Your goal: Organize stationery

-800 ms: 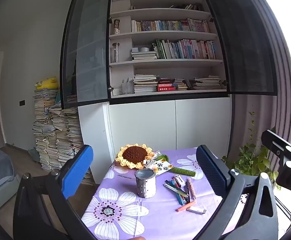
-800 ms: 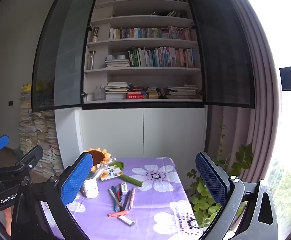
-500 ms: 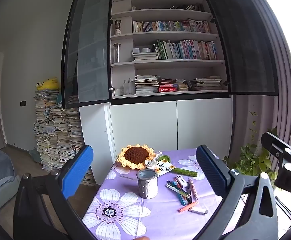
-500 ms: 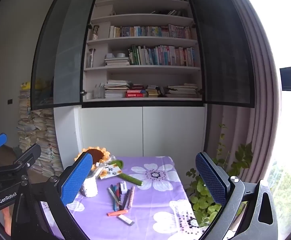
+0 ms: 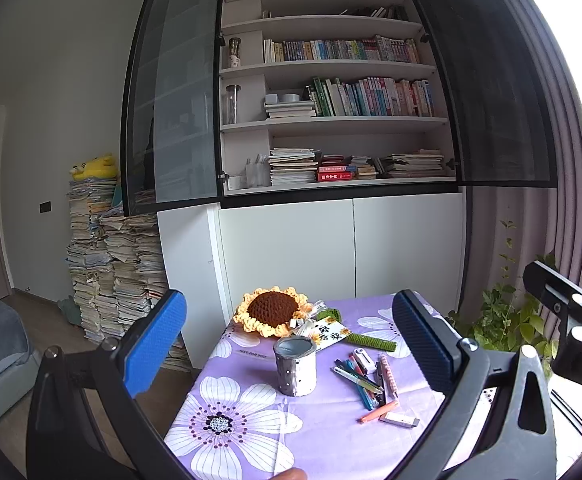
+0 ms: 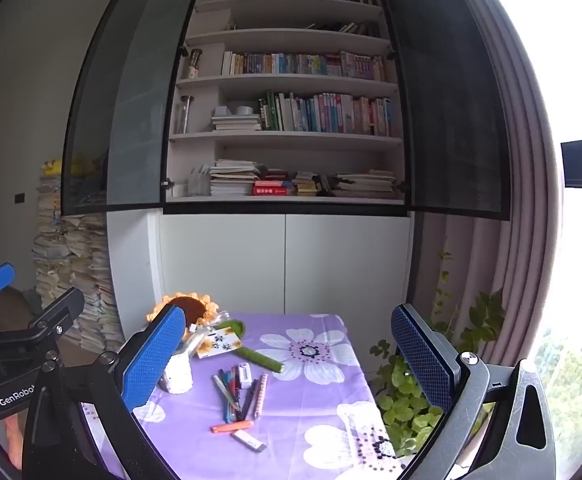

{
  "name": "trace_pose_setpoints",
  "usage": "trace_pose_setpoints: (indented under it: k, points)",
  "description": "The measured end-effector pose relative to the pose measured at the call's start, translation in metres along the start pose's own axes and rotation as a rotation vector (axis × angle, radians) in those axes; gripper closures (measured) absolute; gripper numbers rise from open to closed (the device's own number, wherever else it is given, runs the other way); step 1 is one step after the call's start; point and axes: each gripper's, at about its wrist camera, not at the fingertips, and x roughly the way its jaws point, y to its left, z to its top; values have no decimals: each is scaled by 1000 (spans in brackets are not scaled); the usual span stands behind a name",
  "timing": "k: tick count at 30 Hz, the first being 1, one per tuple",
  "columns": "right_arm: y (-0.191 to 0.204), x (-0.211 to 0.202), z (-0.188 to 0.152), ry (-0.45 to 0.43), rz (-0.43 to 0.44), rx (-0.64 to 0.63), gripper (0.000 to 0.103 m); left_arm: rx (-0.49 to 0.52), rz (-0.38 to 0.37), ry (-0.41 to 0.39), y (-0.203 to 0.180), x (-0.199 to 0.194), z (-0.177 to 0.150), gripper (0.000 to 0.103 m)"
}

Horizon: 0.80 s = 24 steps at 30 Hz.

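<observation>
I held both tongs spread wide with nothing between the blades: my left gripper (image 5: 287, 356) pointed level at the table, my right gripper (image 6: 287, 356) tipped slightly down, both well short of the stationery.

The loose pens (image 5: 365, 380) lay fanned in a heap on the purple flowered tablecloth (image 5: 251, 432), at about three o'clock from the grey pen cup (image 5: 295, 366) and just beside it, not touching. An orange marker (image 5: 379, 413) and a white eraser (image 5: 401, 421) lay apart at the heap's five o'clock, nearest me. A small white correction-tape case (image 5: 363, 360) sat at the heap's twelve o'clock.

I judged the pens light, stiff and smooth-barrelled, liable to roll or pivot if pinched near one end, so I meant to take each across its middle, blades square to the barrel. Crossed as they were, lifting one could drag its neighbours; the orange marker, lying alone, looked the easiest first pick. The eraser looked flat and low, so the blades would need to come right down to the cloth. The cup seemed light and could tip if a pen struck its rim.

Readable writing was scarce: "GenRobo…" showed on the left tool's body (image 6: 17, 394) in the right view; the card (image 5: 327, 332) beside the crocheted sunflower (image 5: 271, 310) bore bold Chinese characters I couldn't make out, and small print on the cloth's edge was too fine to read.
</observation>
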Motion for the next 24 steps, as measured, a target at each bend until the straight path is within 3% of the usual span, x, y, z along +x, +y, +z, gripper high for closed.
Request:
trace_pose_setpoints:
  k: [16, 24]
  points:
    - [2, 1, -4, -1, 21, 5, 0, 4, 42, 1, 0, 7, -5, 0]
    - [3, 2, -5, -2, 44, 17, 0, -4, 28, 2, 0, 10, -6, 0]
